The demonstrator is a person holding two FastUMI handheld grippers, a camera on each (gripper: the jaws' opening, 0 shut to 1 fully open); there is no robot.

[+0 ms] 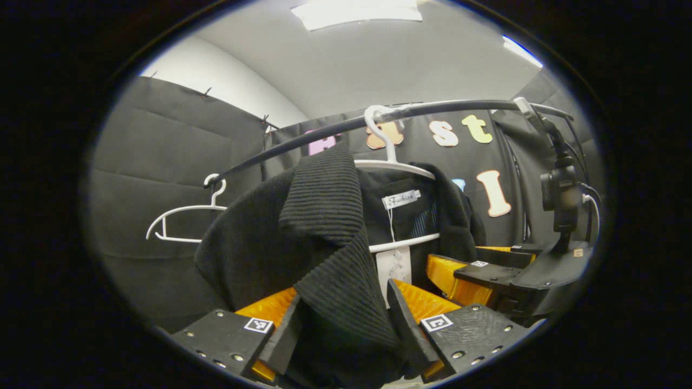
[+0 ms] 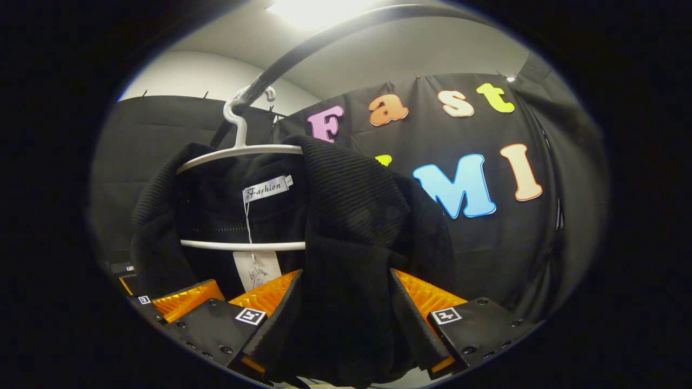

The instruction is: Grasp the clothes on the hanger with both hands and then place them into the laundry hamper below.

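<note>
A black ribbed-collar coat (image 1: 254,237) hangs on a white hanger (image 1: 390,161) from a black rail (image 1: 303,141). In the left gripper view, my left gripper (image 1: 346,329) holds the coat's left lapel, with fabric filling the gap between both fingers. My right gripper (image 1: 486,275) shows farther right, at the coat's other front edge. In the right gripper view, the same coat (image 2: 357,216) on its hanger (image 2: 238,151) fills the middle. My right gripper (image 2: 346,324) is closed on the right lapel. The left gripper (image 2: 178,300) shows at the lower left.
An empty white hanger (image 1: 184,216) hangs on the rail to the left of the coat. A white tag (image 1: 393,265) dangles inside the collar. Black cloth walls close in behind and on both sides. A camera mount (image 1: 562,200) rides on the right gripper.
</note>
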